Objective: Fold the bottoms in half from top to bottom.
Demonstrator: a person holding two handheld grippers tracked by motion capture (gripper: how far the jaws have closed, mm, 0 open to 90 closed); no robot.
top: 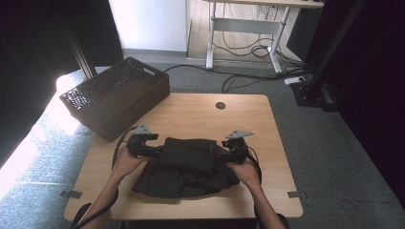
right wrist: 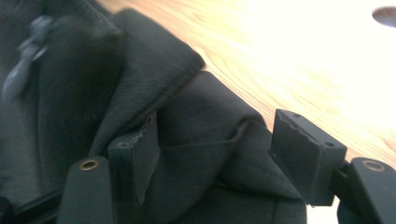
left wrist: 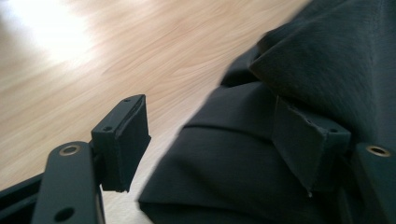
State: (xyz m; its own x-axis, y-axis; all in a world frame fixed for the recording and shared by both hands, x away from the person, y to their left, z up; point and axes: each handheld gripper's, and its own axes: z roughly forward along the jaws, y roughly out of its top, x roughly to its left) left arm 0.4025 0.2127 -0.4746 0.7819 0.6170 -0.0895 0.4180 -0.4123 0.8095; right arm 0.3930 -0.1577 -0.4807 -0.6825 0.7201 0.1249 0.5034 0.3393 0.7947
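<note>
Lying on the near half of the counter, the black garment is partly folded: a flat top layer covers its far part, and looser, wrinkled cloth spreads out below it toward the near edge. The work in hand seems to be the folding of this garment.

The left gripper is at the left end of the fold and the right gripper at the right end. In the left gripper view, the jaws stand apart; one pad is over bare wood and the other rests against the cloth without pressing it. In the right gripper view, the jaws are also apart, with a ridge of cloth between them that is not pinched. So both grippers are open and hold nothing.

From here, I think the main danger is that the fold opens again. The top layer lies free, and its corner in the left gripper view already looks a little lifted, so a pad that drags on the cloth could pull it back. A second danger is an uneven grasp: if one gripper closes on several layers and the other on one layer only, the garment could twist and the fold would become crooked. The loose cloth at the near side could also slip toward the counter edge. The dark woven basket stands at the far left, well apart from the garment.
</note>
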